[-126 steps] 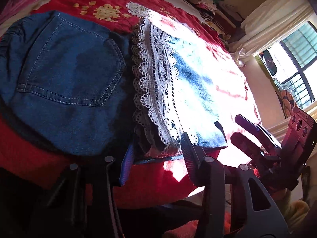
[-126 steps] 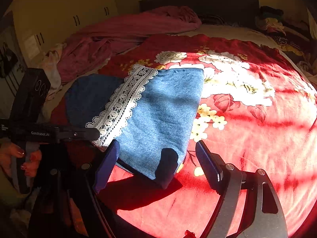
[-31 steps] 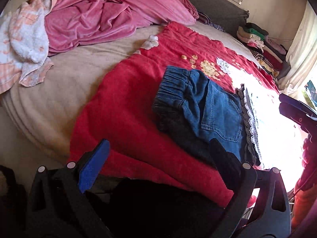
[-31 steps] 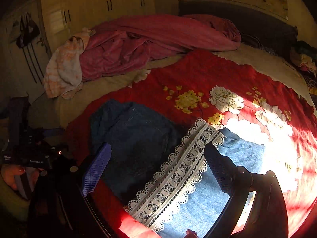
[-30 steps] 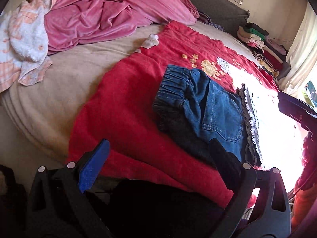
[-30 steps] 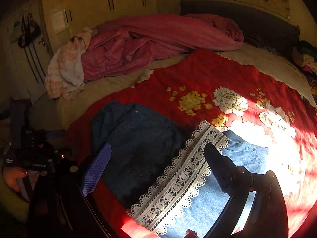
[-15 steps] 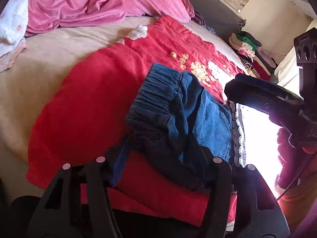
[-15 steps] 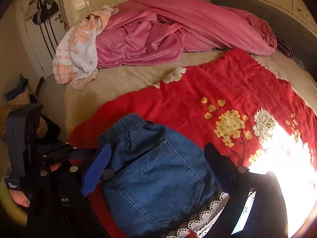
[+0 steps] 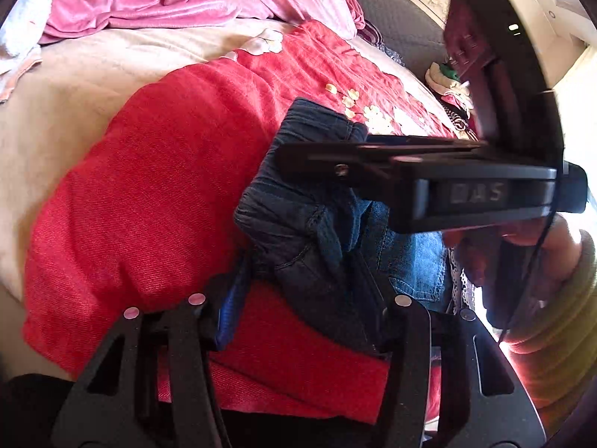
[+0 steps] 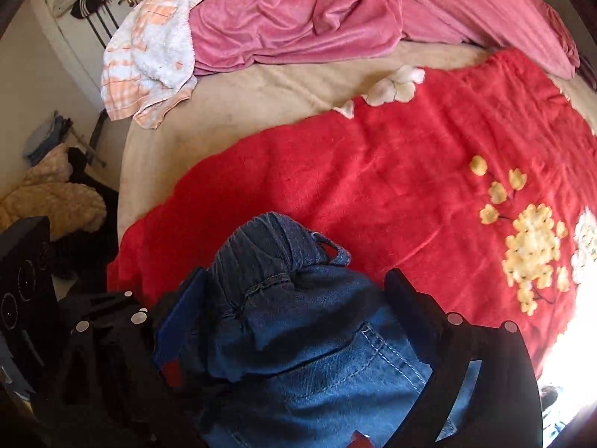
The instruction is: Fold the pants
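The blue denim pants (image 9: 298,216) with white lace trim (image 9: 457,276) lie partly folded on the red floral blanket (image 9: 149,194). My left gripper (image 9: 302,295) has its jaws around the near corner of the bunched waistband, which is lifted off the blanket. My right gripper (image 10: 294,321) straddles the elastic waistband (image 10: 268,254) from above, jaws still apart with denim between them. The right gripper's body also crosses the left wrist view (image 9: 429,183), held by a hand.
A crumpled pink blanket (image 10: 335,11) and an orange-checked towel (image 10: 149,59) lie at the far side of the beige bed (image 10: 261,104). Clothes lie on the floor at left (image 10: 52,194). A clothes pile (image 9: 447,86) sits far right.
Both grippers moved from the lace-hem end to the waistband end. In the last half second both closed in on the waistband, which is now bunched and lifted.
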`<state>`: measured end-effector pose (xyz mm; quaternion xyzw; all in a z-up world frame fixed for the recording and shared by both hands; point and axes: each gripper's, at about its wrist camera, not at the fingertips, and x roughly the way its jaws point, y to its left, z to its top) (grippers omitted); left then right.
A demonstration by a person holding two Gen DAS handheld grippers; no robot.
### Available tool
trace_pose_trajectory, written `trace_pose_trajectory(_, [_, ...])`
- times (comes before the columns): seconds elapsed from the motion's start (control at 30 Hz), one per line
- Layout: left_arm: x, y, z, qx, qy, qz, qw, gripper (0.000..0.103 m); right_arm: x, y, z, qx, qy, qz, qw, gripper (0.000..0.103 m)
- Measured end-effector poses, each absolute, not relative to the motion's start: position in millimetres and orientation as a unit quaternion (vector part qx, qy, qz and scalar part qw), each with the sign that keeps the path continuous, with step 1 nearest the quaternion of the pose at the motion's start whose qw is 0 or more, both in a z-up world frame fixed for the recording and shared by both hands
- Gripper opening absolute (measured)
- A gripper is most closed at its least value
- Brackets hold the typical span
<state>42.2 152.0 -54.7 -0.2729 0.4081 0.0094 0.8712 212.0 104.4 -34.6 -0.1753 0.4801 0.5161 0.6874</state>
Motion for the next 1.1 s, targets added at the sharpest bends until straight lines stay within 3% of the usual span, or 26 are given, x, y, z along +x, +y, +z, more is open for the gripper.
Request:
trace_pose_trajectory(0.03, [42.0,152.3,-54.7,-0.273,0.408,0.007,0.871,0.045,212.1,103.2,-36.8,-0.168,0.481,0.521,0.685,0.088])
trace_pose_trajectory(0.1, [41.7,153.3,-54.5,-0.275,0.406,0.003,0.872,0.045,212.2,98.4,-35.6,-0.151,0.479,0.535,0.68,0.062])
trace_pose_trajectory(0.2, [40.2,153.6,-52.8,-0.28,0.402,-0.001,0.872,0.047,211.0,83.2,-20.6,-0.126,0.464,0.553,0.681,0.046])
trace_pose_trajectory(0.37, [35.6,151.1,-43.0,-0.297,0.391,-0.015,0.871,0.068,211.0,47.3,8.7,-0.068,0.437,0.59,0.676,0.043])
trace_pose_trajectory(0.57, [36.5,140.7,-31.9,-0.305,0.387,-0.031,0.87,0.072,209.8,6.6,32.4,-0.021,0.408,0.614,0.675,0.043])
trace_pose_trajectory(0.83, [54.1,105.4,-13.3,-0.322,0.379,-0.096,0.862,0.071,206.7,-51.9,51.2,0.006,0.382,0.617,0.688,0.043])
trace_pose_trajectory(0.9, [57.3,92.6,-7.0,-0.31,0.38,-0.095,0.866,0.059,207.0,-66.6,54.2,0.013,0.374,0.616,0.693,0.043])
trace_pose_trajectory(1.1, [63.0,57.0,11.6,-0.292,0.371,-0.106,0.875,0.047,215.1,-108.9,57.6,0.032,0.361,0.599,0.714,0.043])
